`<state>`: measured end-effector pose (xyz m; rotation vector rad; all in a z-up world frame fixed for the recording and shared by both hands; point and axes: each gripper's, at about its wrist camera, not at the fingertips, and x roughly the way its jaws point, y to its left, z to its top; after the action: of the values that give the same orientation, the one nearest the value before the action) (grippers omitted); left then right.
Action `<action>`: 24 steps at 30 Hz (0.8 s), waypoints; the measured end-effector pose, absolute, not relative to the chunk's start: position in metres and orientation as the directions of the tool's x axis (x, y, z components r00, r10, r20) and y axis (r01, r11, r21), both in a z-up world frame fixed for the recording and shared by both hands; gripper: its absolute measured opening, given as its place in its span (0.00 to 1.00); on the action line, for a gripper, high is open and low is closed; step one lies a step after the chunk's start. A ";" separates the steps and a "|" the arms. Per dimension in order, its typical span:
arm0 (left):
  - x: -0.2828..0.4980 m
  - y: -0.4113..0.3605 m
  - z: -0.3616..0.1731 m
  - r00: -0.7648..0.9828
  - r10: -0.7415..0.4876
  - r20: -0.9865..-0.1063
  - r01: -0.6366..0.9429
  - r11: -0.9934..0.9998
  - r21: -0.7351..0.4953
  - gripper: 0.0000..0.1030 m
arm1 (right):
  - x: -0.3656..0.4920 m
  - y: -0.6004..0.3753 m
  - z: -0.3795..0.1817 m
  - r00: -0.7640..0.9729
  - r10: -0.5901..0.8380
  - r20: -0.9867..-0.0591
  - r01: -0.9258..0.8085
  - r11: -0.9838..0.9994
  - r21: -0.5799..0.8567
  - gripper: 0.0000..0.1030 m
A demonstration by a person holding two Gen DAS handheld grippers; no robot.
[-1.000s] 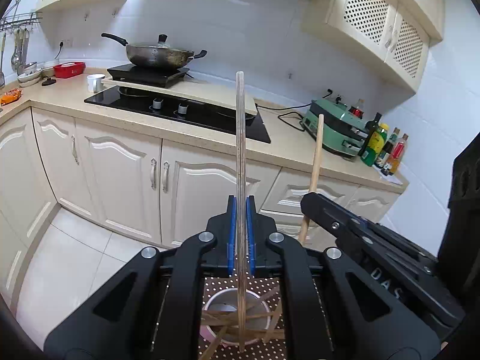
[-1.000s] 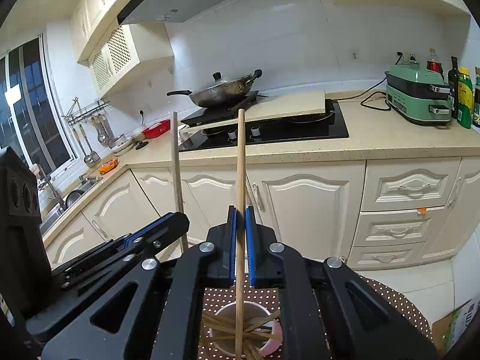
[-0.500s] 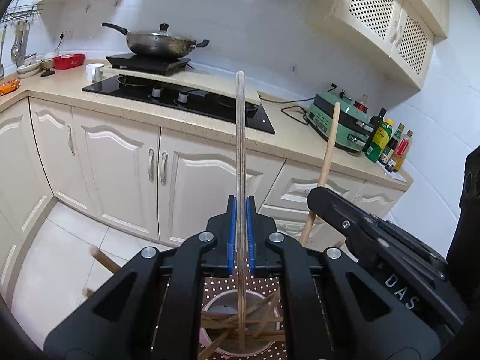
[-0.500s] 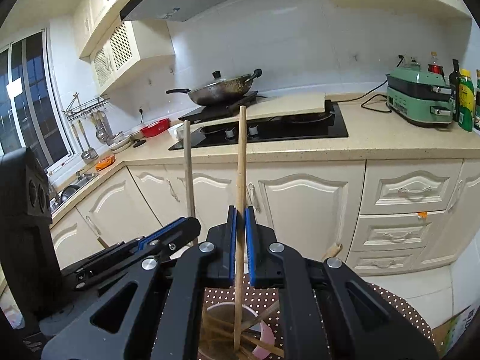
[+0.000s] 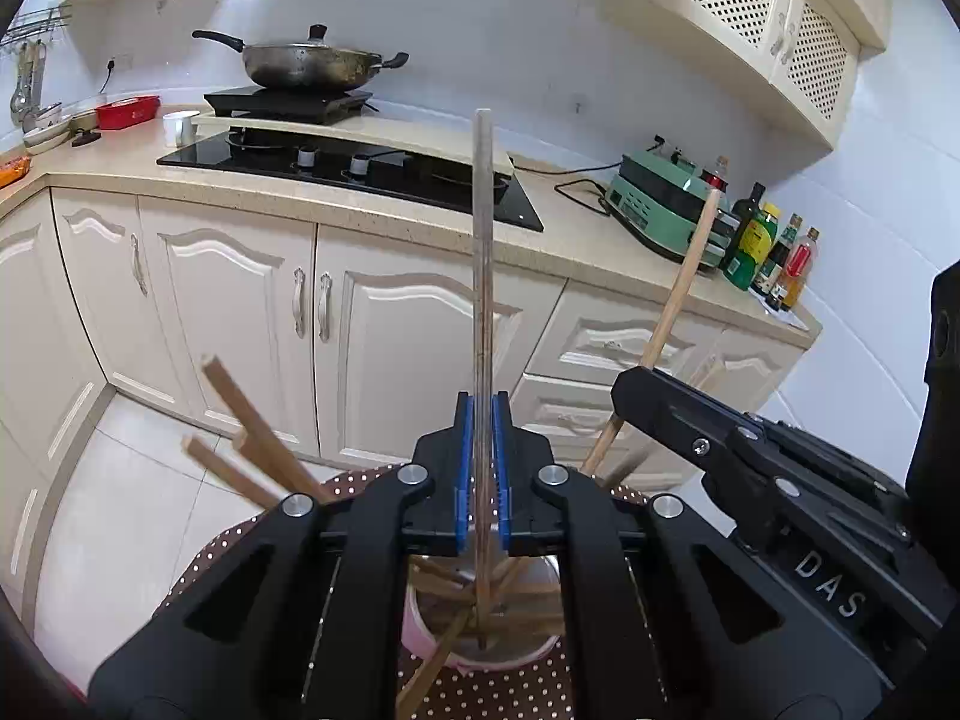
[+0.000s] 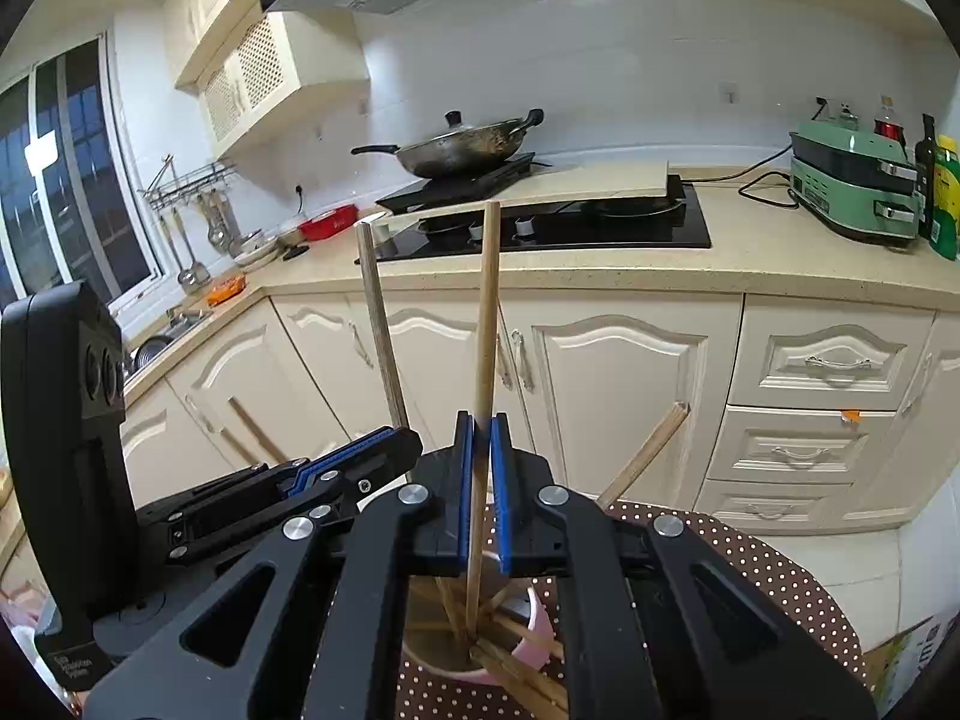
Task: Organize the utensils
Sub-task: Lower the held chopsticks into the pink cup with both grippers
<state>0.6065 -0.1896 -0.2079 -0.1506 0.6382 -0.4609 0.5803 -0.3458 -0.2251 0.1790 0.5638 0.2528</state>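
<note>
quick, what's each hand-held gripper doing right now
left hand-held gripper: shut on a chopstick
right hand-held gripper: shut on a wooden chopstick

White tiled walls [image 5: 540, 30], cream panelled base cabinets [image 6: 612, 396] under a speckled beige counter [image 6: 780, 264]. Lattice-fronted wall cupboards [image 5: 750, 6] above. Pale tiled floor [image 5: 120, 516]. Dark window [image 6: 66, 180] at the corner, by a sink [image 6: 174, 324]. Black hob [image 5: 360, 168] set in the counter.
</note>
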 end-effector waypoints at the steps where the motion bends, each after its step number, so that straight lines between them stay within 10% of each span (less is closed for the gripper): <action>1: 0.605 -0.189 -0.208 0.704 -0.462 -0.539 0.373 0.887 -0.274 0.07 | 0.579 -0.346 -0.225 0.815 0.285 -0.505 -0.190 0.954 0.231 0.05; 24: 0.565 -0.179 -0.210 0.640 -0.458 -0.617 0.421 0.881 -0.217 0.07 | 0.555 -0.330 -0.225 0.762 0.289 -0.580 -0.222 0.957 0.185 0.05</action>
<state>0.5655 -0.1794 -0.2097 -0.0544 0.7187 -0.5014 0.5554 -0.3302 -0.2254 0.1077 0.6474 0.2788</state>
